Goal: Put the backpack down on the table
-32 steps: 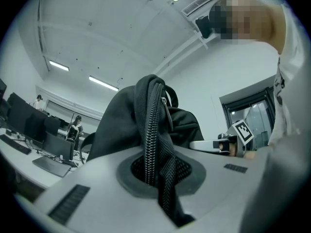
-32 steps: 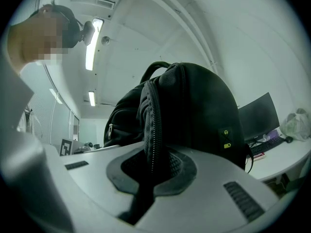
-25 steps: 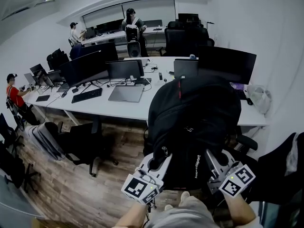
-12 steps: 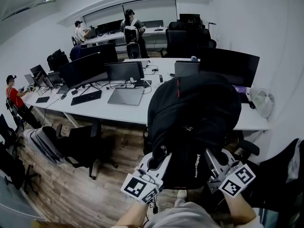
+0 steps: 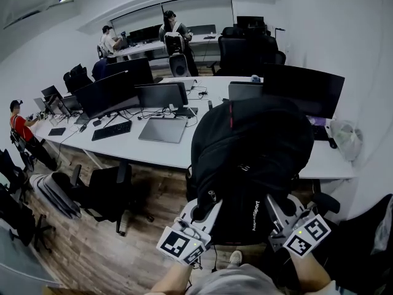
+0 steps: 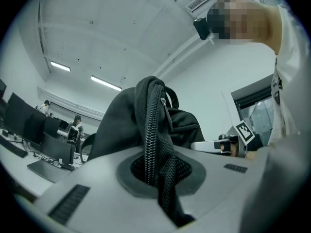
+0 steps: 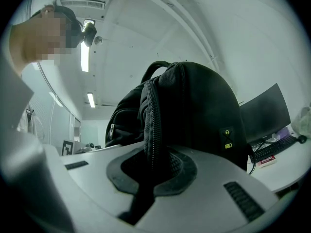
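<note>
A black backpack [image 5: 252,158] hangs in the air in front of me, held up between both grippers, short of the long white table [image 5: 166,149]. My left gripper [image 5: 206,211] is shut on the backpack's left side; in the left gripper view a zippered fold of the backpack [image 6: 158,144] is pinched between its jaws. My right gripper [image 5: 276,211] is shut on the right side, a zippered edge of the backpack [image 7: 153,130] clamped between its jaws. The bag hides the near table edge straight ahead.
On the table stand several monitors [image 5: 110,91], a keyboard [image 5: 112,129], a flat laptop [image 5: 163,129] and a wide monitor [image 5: 304,88] at the right. Office chairs [image 5: 107,192] sit on the wooden floor at left. People work at the far desks [image 5: 175,32] and at the left [image 5: 18,125].
I have moved forward with the backpack in both grippers; the table and its monitors have come nearer. Both grips are unchanged.
</note>
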A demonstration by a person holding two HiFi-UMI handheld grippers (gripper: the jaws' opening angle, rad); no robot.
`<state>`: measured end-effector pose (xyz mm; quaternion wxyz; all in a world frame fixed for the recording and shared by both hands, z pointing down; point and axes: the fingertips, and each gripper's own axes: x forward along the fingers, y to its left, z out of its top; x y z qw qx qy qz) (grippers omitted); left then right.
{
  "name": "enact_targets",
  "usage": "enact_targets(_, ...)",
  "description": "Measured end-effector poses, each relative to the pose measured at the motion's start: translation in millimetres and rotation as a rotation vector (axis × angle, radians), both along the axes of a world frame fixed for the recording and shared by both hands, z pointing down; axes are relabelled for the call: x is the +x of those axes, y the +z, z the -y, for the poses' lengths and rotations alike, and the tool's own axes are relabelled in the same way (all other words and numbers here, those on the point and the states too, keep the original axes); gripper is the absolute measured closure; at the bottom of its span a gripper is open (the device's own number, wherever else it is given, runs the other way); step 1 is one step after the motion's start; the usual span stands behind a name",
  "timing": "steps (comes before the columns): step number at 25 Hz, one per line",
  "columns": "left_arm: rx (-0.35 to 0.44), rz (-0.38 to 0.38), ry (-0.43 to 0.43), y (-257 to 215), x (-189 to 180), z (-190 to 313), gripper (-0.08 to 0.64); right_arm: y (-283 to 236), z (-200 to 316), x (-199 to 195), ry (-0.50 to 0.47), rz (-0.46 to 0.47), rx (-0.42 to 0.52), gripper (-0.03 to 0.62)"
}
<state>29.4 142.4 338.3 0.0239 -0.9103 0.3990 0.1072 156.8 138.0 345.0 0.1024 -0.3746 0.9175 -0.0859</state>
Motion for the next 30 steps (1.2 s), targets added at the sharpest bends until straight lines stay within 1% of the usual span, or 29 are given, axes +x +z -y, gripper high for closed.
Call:
enact_targets(6,-0.009,0.009,-0.011,0.2,20.3,36.8,0.545,1.7,37.7,20.1,-0.008,0.007,-0.001,0.569)
enact_targets(11,-0.001,0.02,-0.017,0.8,35.7,61.4,0.546,3.3,62.9,35.1,-0.016,0.014,0.004,0.569)
enact_targets(14,-0.005,0.012,-0.022,3.0,41.4,75.2,0.546,3.5,77.7,40.7,-0.014,0.007,0.006,0.569)
enact_targets(22,-0.018,0.0,-0.025,7.4,40.0,111.1,0.546,7.8,114.4,39.1,-0.017,0.001,-0.018,0.569)
enact_targets(30,-0.008,-0.012,0.002,9.3,25.4,157.2,0.546,8.6,156.0,24.1,0.01,-0.009,-0.017,0.569)
